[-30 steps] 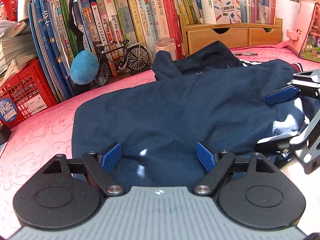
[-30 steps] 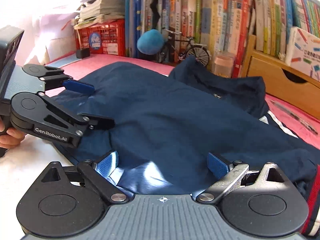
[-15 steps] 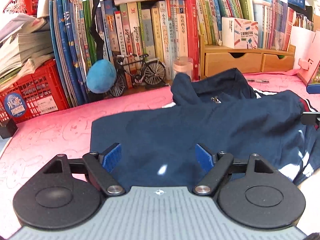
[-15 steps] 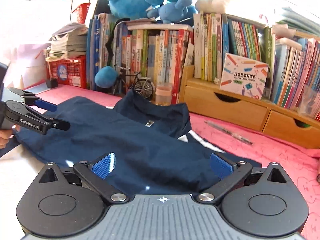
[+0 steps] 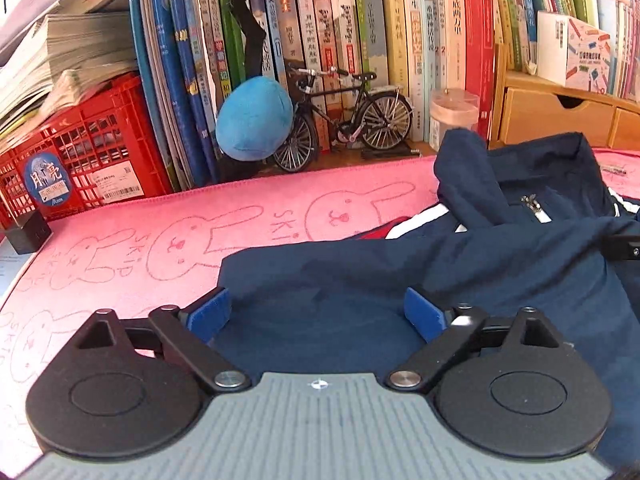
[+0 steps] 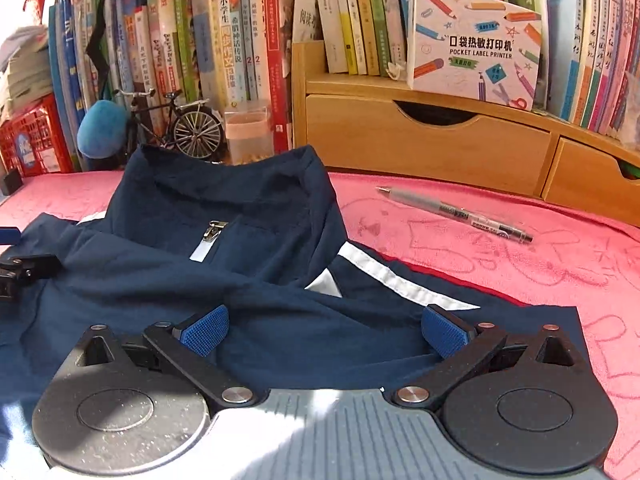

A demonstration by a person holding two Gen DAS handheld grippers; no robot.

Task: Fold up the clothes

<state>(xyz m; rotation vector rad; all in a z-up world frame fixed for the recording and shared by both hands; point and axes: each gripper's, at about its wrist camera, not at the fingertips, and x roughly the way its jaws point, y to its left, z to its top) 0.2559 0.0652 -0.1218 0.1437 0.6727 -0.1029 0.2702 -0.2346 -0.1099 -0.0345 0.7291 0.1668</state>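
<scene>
Spreading wide, both the left gripper [image 5: 316, 314] and right gripper [image 6: 324, 330] are held empty over the navy jacket [image 6: 248, 280] on the pink mat [image 5: 160, 232].

Your left wrist camera sits low over the desk, close above the jacket [image 5: 400, 280], looking forward between its own jaws toward the row of books [image 5: 320, 40] and the red crate [image 5: 80, 152]. Your right wrist camera looks the same way from further right, facing the wooden drawers [image 6: 420, 144]. Both views share the jacket's collar, the model bicycle [image 5: 340, 120] and the blue plush ball [image 6: 102, 128].
</scene>
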